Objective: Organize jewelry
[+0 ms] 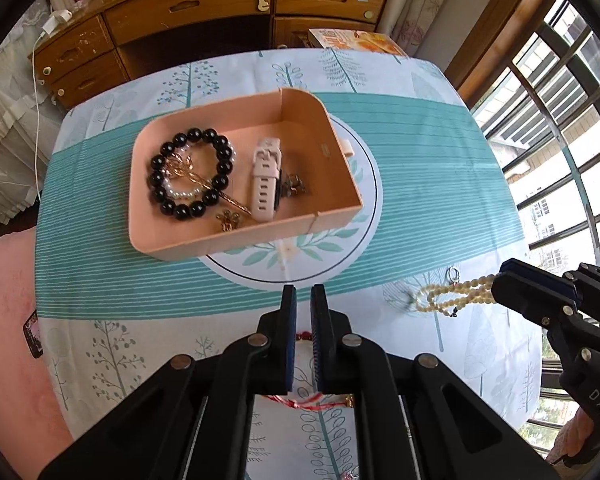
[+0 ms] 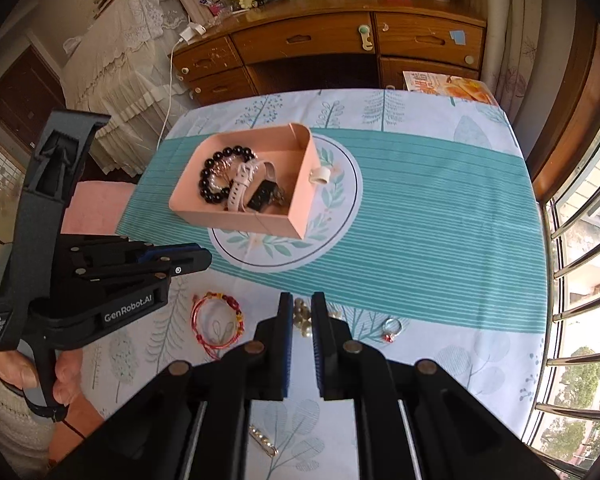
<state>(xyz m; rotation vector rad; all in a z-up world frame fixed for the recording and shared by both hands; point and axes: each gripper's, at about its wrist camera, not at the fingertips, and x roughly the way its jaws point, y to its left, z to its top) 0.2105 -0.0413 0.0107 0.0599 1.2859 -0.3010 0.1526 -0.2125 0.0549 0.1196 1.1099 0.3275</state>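
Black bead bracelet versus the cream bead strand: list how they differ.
The black bead bracelet lies in the pink tray; the cream bead strand hangs from the shut right gripper. The bracelet's beads are large, dark and glossy; the strand's are small and pale. Both are strung round beads.

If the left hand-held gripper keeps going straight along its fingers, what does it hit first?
Probably the patterned tablecloth just short of the pink rectangular jewelry tray; the left hand-held gripper points steeply down. Depth is unclear, so the tray's near wall could come first.
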